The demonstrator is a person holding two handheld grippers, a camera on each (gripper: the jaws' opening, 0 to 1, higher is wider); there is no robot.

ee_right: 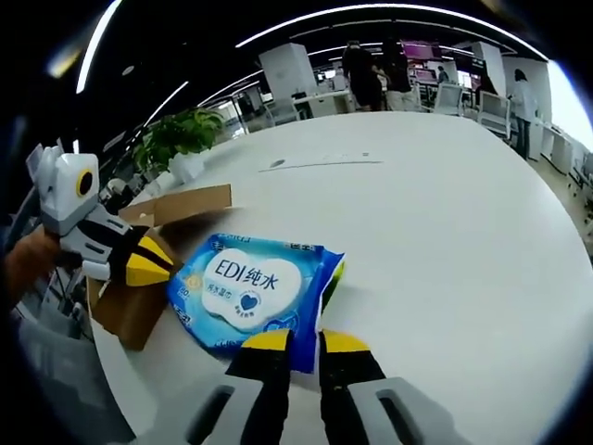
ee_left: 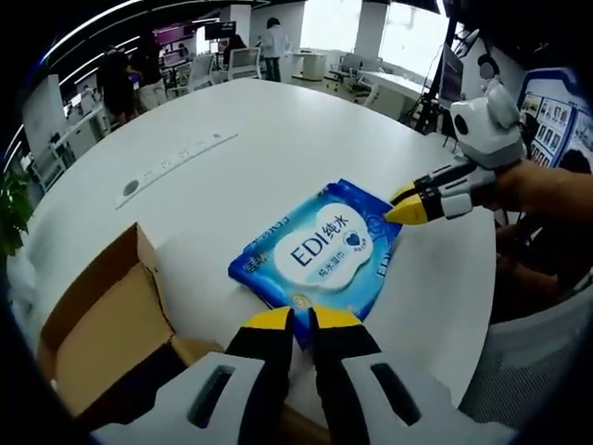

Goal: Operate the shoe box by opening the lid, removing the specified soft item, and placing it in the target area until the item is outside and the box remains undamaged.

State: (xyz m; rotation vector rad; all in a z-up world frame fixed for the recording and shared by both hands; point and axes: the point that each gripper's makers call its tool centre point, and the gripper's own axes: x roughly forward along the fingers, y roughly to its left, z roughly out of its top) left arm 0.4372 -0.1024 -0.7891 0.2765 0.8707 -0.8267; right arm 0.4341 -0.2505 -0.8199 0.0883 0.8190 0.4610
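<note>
A blue wipes pack (ee_left: 320,246) with a white label lies flat on the round white table (ee_left: 278,130), outside the box. The open cardboard shoe box (ee_left: 97,320) stands to its left with its flap raised. My left gripper (ee_left: 304,320) has its yellow tips closed on the pack's near edge. Coming in from the right, my right gripper (ee_left: 406,206) pinches the pack's far corner. In the right gripper view the pack (ee_right: 250,287) lies ahead of the right gripper (ee_right: 306,341), which is shut on its near corner. The left gripper (ee_right: 153,262) holds the pack's left edge, in front of the box (ee_right: 139,306).
A long flat socket strip (ee_left: 176,165) is set into the table beyond the pack. A potted plant (ee_right: 176,134) stands past the table's far left rim. Office desks, chairs and standing people (ee_left: 273,42) fill the background. A person's arm (ee_left: 547,190) holds the right gripper.
</note>
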